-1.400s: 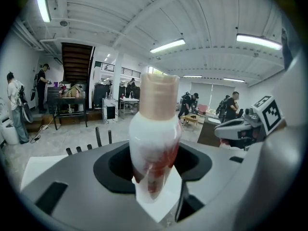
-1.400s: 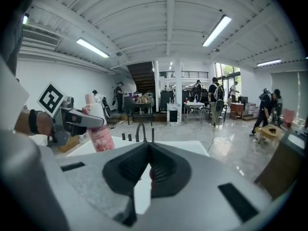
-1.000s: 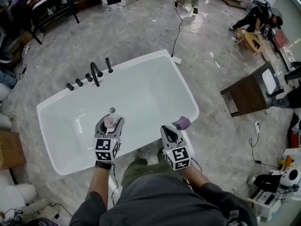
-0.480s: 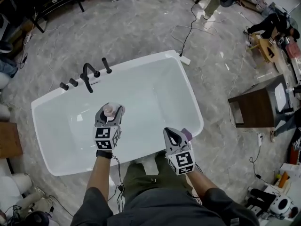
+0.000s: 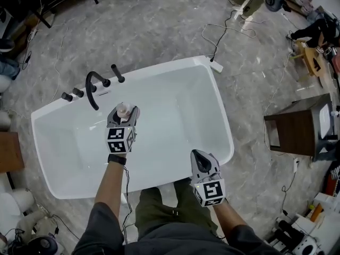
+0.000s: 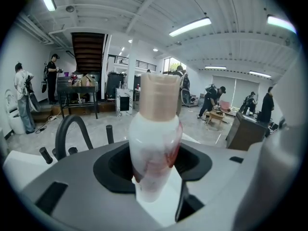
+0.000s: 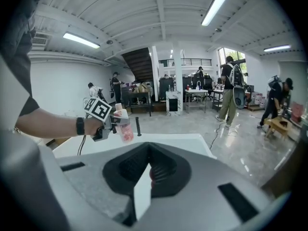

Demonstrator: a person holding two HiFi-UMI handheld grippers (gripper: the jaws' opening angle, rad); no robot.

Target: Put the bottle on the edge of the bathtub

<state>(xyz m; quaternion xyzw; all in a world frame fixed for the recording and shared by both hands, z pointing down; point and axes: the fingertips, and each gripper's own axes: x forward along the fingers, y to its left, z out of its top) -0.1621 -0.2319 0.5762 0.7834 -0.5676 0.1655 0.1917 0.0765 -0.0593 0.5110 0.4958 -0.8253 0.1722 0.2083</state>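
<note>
The left gripper (image 5: 123, 114), jaws clenched on the upright bottle (image 6: 154, 143), hangs over the tub (image 5: 154, 69), its tap (image 5: 93, 86) rim just ahead; the right gripper (image 5: 201, 161) is closed, empty.

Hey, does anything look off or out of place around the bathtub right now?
A cable crosses the floor, and its white end block lies at the far right corner of the bathtub, an odd spot for a lead. Otherwise fine: the bottle is held by the left gripper, no spill visible.

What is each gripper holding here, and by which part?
Left gripper holds the bottle by its body; right gripper holds nothing.
</note>
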